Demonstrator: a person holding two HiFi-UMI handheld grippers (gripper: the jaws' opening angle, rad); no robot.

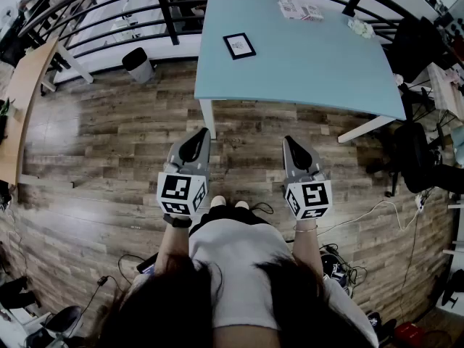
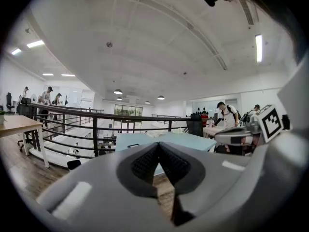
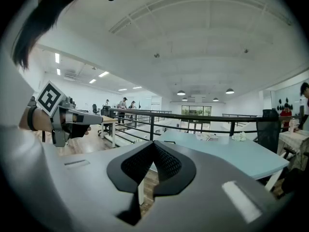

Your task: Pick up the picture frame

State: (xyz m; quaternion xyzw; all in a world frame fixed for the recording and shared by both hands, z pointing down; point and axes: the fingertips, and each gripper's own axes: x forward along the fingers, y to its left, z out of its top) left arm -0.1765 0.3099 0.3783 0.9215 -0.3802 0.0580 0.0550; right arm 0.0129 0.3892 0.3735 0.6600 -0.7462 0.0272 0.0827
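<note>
Picture frame [image 1: 239, 46] flat near table's [image 1: 319, 64] left edge, long axis pointing away from you. Your left gripper [image 1: 194, 141] and right gripper [image 1: 296, 146]: closed, empty.

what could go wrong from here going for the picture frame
The picture frame lies flat on the table, so jaws may just slide it. It sits near the table's left edge in the head view; a shove could knock it off. Left gripper and right gripper are both shut and must open first.
</note>
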